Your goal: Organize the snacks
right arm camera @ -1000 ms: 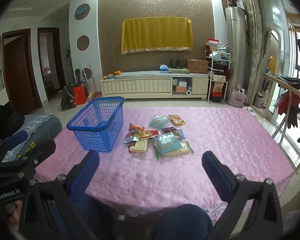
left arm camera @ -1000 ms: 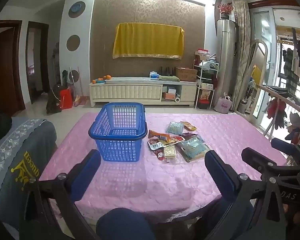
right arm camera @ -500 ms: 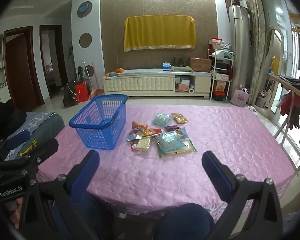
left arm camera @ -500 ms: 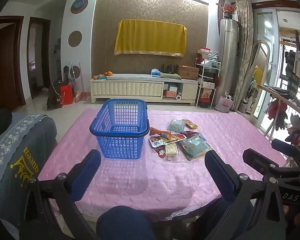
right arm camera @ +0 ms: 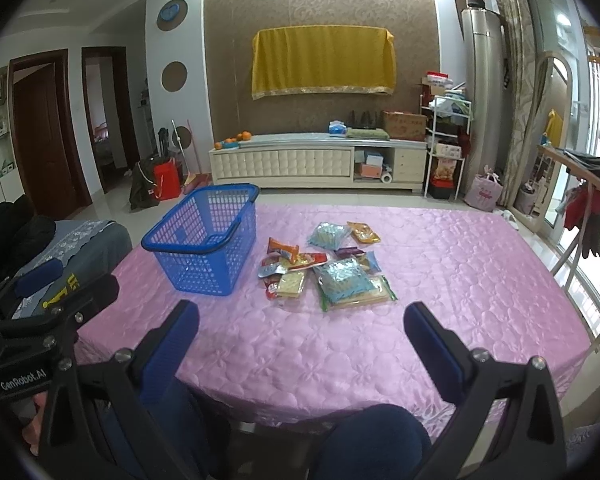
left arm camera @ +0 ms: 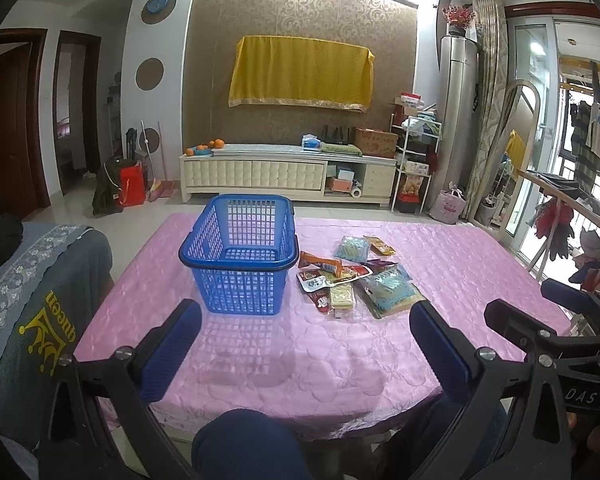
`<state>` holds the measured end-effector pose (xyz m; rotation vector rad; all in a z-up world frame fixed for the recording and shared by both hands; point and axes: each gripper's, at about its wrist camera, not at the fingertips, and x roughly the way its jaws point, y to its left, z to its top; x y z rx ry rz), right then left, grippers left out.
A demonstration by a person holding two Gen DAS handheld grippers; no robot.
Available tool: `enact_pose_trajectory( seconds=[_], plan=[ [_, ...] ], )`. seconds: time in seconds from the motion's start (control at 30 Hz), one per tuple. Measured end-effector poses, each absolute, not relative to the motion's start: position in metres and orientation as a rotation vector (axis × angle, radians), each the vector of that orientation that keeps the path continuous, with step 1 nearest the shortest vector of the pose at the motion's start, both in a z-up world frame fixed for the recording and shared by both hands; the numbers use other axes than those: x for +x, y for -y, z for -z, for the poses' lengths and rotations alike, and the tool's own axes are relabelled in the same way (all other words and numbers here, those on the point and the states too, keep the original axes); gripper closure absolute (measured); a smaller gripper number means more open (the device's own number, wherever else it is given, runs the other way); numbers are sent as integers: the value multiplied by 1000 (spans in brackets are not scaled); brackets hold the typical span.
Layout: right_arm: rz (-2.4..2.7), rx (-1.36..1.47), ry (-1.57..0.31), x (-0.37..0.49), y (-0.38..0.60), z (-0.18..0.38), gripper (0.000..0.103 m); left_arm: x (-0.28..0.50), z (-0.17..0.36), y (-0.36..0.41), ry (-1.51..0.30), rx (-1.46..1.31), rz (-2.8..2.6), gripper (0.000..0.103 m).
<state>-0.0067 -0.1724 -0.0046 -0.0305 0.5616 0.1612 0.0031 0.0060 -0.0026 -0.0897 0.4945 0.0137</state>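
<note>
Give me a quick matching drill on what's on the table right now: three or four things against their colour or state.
Things:
1. basket
2. tablecloth
3. big snack bag nearest the camera
4. left tool

States:
a. open, holding nothing
b. pink, quilted
c. blue, empty
d. light blue pack lying flat

Pairs: 1-c, 2-b, 3-d, 4-a

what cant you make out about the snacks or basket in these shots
- Snack pile: labels too small in both views; lower packets hidden by overlapping ones.
- Blue basket: floor partly hidden by its near wall, left view.
- Table: near edge hidden by the right gripper and knees.
</note>
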Motion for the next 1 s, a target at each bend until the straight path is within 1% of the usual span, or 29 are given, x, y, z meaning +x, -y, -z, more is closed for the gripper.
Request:
enact_pose_trajectory(
  seconds=[1.0],
  plan=[
    [-166,-31,-573,-7,172,7,0,0,6,-4,-502,-98,-10,0]
  ],
)
